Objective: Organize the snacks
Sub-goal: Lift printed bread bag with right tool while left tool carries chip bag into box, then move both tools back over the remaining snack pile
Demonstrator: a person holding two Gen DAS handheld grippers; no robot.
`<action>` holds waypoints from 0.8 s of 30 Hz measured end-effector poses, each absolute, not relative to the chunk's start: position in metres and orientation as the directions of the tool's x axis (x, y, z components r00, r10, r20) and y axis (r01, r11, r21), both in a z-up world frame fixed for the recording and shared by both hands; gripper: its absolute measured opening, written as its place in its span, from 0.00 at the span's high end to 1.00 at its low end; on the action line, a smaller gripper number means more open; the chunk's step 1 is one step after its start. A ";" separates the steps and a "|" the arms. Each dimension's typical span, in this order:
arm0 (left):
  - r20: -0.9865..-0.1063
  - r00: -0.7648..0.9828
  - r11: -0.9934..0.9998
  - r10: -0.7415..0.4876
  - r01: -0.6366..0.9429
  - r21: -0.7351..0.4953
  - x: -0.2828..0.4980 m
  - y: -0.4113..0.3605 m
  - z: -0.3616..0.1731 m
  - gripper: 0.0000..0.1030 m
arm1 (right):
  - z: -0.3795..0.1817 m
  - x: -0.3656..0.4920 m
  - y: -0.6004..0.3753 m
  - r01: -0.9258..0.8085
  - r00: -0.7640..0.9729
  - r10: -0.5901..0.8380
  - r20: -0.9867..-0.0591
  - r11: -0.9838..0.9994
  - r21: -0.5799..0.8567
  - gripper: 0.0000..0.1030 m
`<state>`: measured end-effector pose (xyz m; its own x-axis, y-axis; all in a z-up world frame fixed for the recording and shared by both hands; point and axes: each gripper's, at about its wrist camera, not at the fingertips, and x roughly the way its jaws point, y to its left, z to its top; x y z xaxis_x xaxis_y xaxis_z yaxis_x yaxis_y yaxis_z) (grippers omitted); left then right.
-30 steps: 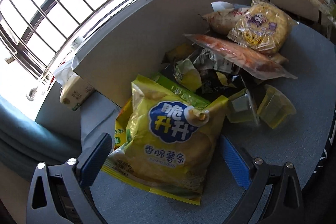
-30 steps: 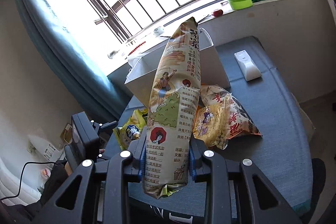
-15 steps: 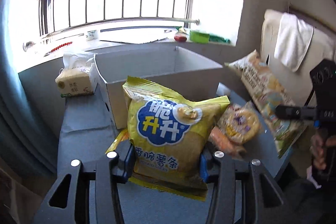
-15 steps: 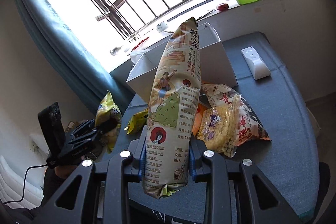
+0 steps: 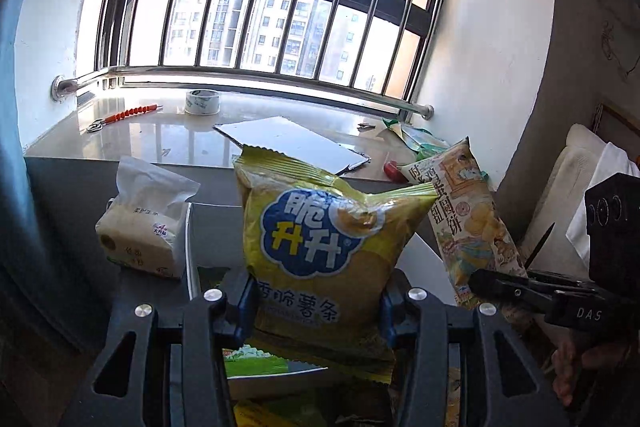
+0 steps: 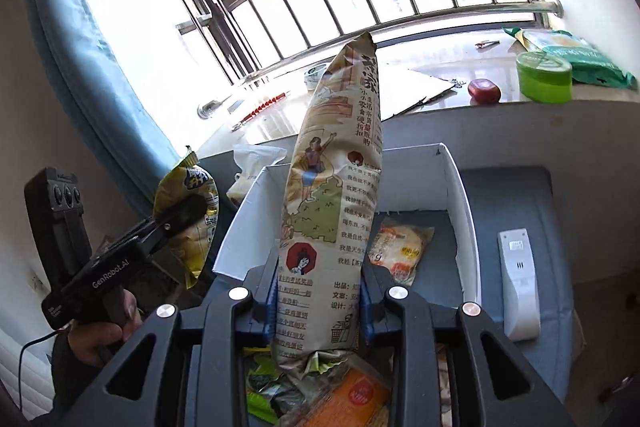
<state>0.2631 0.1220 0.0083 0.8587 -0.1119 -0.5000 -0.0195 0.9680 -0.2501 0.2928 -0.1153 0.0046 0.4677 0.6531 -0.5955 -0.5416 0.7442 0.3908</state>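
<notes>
Snacks are going into the white box (image 6: 464,223) — one orange-labelled packet (image 6: 402,247) is already lying inside, and loose wrappers (image 6: 272,383) are still waiting below the grippers. Left gripper (image 5: 316,301) is clamping the yellow chip bag (image 5: 324,247) at half width; right gripper (image 6: 318,301) is pinching the tall beige cookie bag (image 6: 332,195) narrowly, both bags in the air near the box. Readable: "脆升升" and "香脆薯条" on the yellow bag, "GenRobot.AI" on the left handle — "DAS" on the right.

Both claws are clamped and raised: left claw (image 5: 316,301) beside right claw (image 6: 320,297), each hand-held.
</notes>
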 end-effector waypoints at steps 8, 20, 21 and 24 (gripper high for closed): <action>-0.594 0.803 0.961 -0.050 -0.123 -0.247 0.310 0.135 -0.005 0.00 | -0.001 0.352 -0.091 -0.508 0.488 0.561 -0.669 0.805 0.305 0.09; -0.500 0.864 0.984 -0.053 -0.041 -0.176 0.249 0.114 0.006 0.00 | 0.021 0.313 -0.108 -0.549 0.553 0.595 -0.583 0.787 0.281 0.00; -0.501 0.864 0.987 -0.053 -0.030 -0.156 0.240 0.110 0.009 0.00 | 0.024 0.304 -0.109 -0.561 0.557 0.597 -0.577 0.783 0.269 0.00; -0.496 0.867 0.993 -0.051 -0.008 -0.116 0.209 0.100 0.017 0.00 | 0.030 0.274 -0.114 -0.586 0.569 0.600 -0.563 0.776 0.233 0.00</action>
